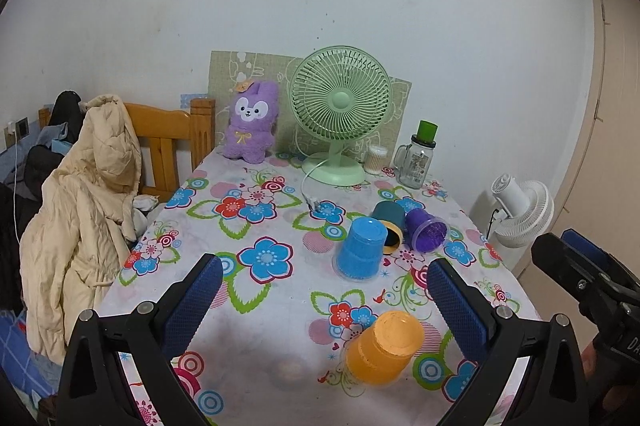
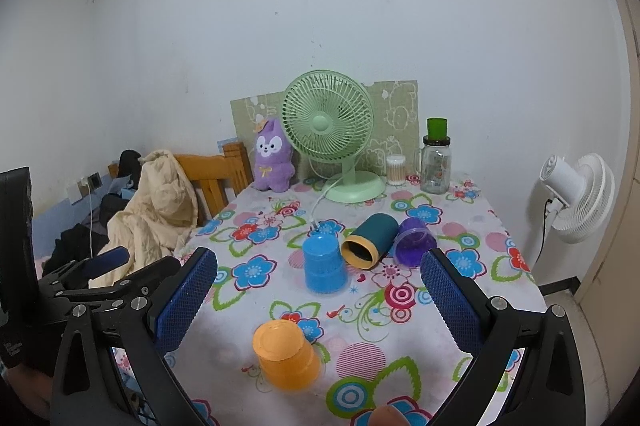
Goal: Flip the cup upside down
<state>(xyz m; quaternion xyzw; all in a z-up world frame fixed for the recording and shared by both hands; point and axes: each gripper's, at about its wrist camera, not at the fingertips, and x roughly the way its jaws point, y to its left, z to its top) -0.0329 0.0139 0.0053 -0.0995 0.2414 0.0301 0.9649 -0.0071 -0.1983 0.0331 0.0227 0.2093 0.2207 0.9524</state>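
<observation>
An orange cup (image 1: 384, 348) (image 2: 286, 354) stands upside down on the floral tablecloth near the front. A blue cup (image 1: 360, 252) (image 2: 323, 264) stands upside down behind it. A teal cup with a yellow rim (image 1: 390, 224) (image 2: 370, 236) lies on its side, mouth toward me. A purple cup (image 1: 427, 230) (image 2: 414, 242) lies on its side next to it. My left gripper (image 1: 324, 290) is open and empty above the table's front. My right gripper (image 2: 318, 284) is open and empty, the orange cup below it.
A green desk fan (image 1: 340, 114) (image 2: 330, 134), a purple plush (image 1: 250, 122), a cotton-swab jar (image 1: 376, 158) and a glass jar with a green lid (image 1: 418, 156) stand at the back. A wooden chair with a beige coat (image 1: 84, 202) is left. A white fan (image 2: 576, 194) stands right.
</observation>
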